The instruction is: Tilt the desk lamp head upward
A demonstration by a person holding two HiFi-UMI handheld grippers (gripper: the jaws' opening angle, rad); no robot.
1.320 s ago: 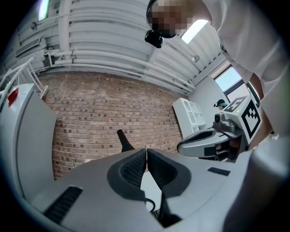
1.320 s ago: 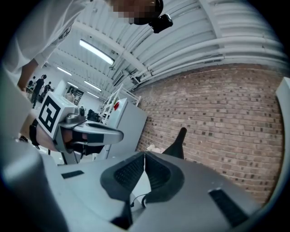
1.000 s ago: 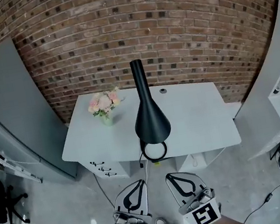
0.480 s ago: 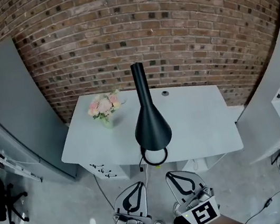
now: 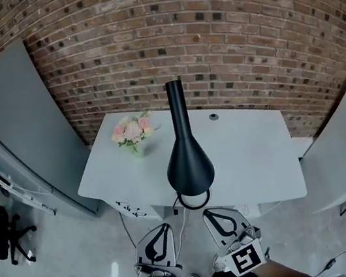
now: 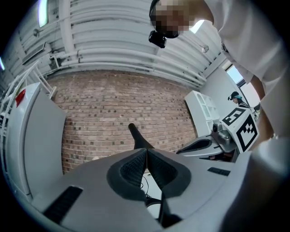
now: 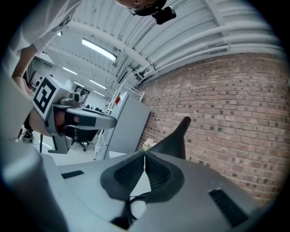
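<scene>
Both claws sit low before the white desk (image 5: 254,147), apart from it: the left gripper (image 5: 166,226) and the right gripper (image 5: 208,213) each have jaws pressed together, empty. The black desk lamp (image 5: 188,161) stands at the desk's front edge. Its long axis runs front to back, with the wide shade end toward the grippers and the narrow neck toward the brick wall (image 5: 241,36). Pink flowers (image 5: 131,131) stand to its left.
</scene>
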